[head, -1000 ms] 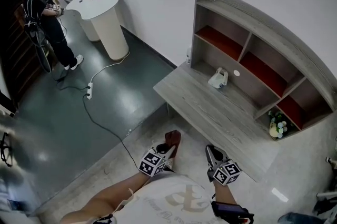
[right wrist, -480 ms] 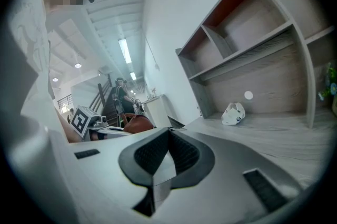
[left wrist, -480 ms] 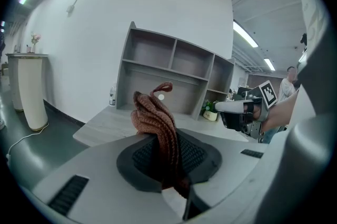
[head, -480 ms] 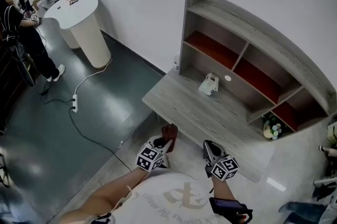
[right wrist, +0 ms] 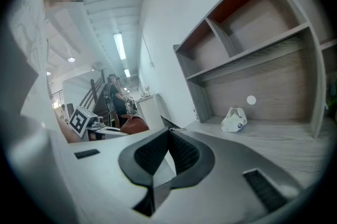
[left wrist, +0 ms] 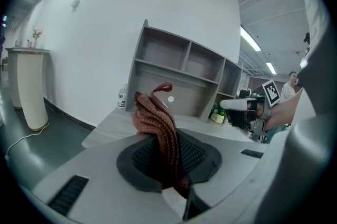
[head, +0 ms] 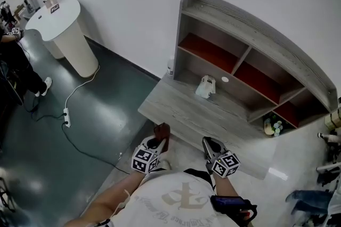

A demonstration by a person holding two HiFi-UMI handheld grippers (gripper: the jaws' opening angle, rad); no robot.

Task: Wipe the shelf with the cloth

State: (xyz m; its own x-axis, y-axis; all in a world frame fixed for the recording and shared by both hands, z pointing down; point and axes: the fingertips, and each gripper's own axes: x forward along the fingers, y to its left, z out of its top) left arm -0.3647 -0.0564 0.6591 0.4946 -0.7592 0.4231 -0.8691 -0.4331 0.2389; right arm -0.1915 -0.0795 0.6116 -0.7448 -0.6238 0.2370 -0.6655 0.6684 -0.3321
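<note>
**Head view:** Against the frames from the second before, the shelf unit (head: 250, 34) and its desk surface (head: 181, 108) sit nearer the grippers. The left gripper (head: 157, 138) now reaches the desk's front edge, and the right gripper (head: 208, 146) is just short of it. Judgement: approach under way, no wiping contact yet. The reddish-brown cloth (head: 161, 130) shows only as a tuft beyond the left gripper. A white bag (head: 205, 87) lies on the desk surface, well apart from the cloth.

**Left gripper view:** The jaws are clamped on the knitted cloth (left wrist: 158, 123), which stands up in folds. Its lower end is hidden between the pads. The cloth is held in the air, with the shelf unit ahead.

**Right gripper view:** The jaws are pressed together with nothing between them. The white bag lies ahead, its contents not readable. The shelf unit's top is cut off by the frame.
</note>
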